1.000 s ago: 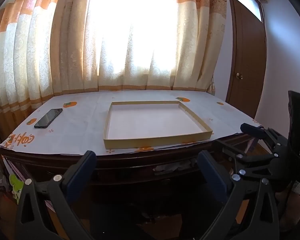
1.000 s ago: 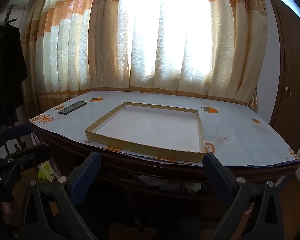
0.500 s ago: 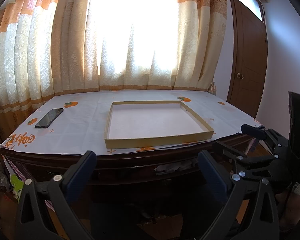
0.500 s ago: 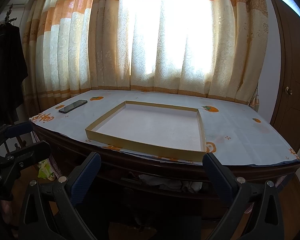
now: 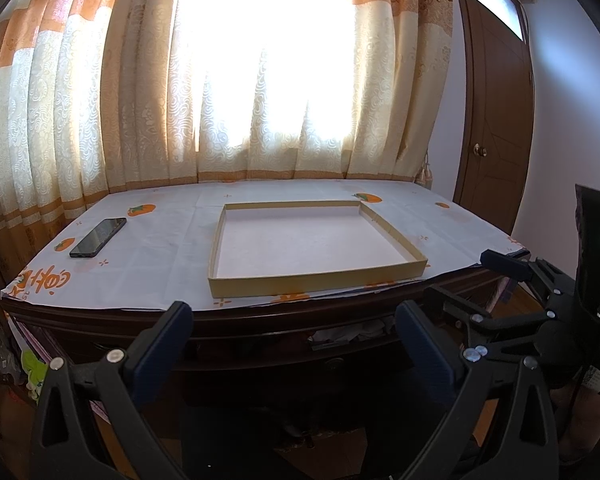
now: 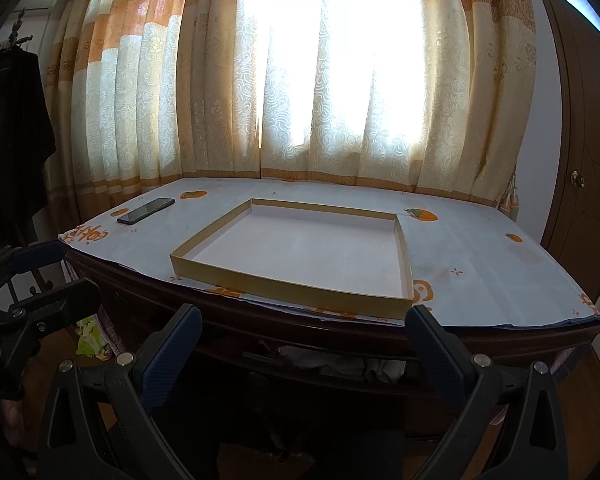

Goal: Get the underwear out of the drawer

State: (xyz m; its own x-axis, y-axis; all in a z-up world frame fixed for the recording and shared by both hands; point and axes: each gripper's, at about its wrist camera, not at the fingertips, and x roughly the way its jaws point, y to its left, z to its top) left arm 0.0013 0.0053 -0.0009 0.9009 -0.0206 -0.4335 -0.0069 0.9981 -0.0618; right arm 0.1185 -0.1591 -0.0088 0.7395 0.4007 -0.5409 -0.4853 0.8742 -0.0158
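Right gripper (image 6: 300, 344) gapes before what looks like underwear (image 6: 340, 364) in drawer (image 6: 320, 354)

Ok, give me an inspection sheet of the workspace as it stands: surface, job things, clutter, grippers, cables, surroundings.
Surface: wooden table, white cloth with orange fruit prints.
Job's things: drawer under the tabletop slightly open, pale fabric showing in the gap; whether it is underwear cannot be told. Shallow cardboard tray on the cloth, nothing in it.
Clutter: black phone near the table's left edge.
Grippers: left hand-held gripper open, holding nothing; right hand-held gripper open, holding nothing; both short of the drawer.
Cables: nothing seen.
Surroundings: sunlit curtains, brown door, dark garment hanging at left.
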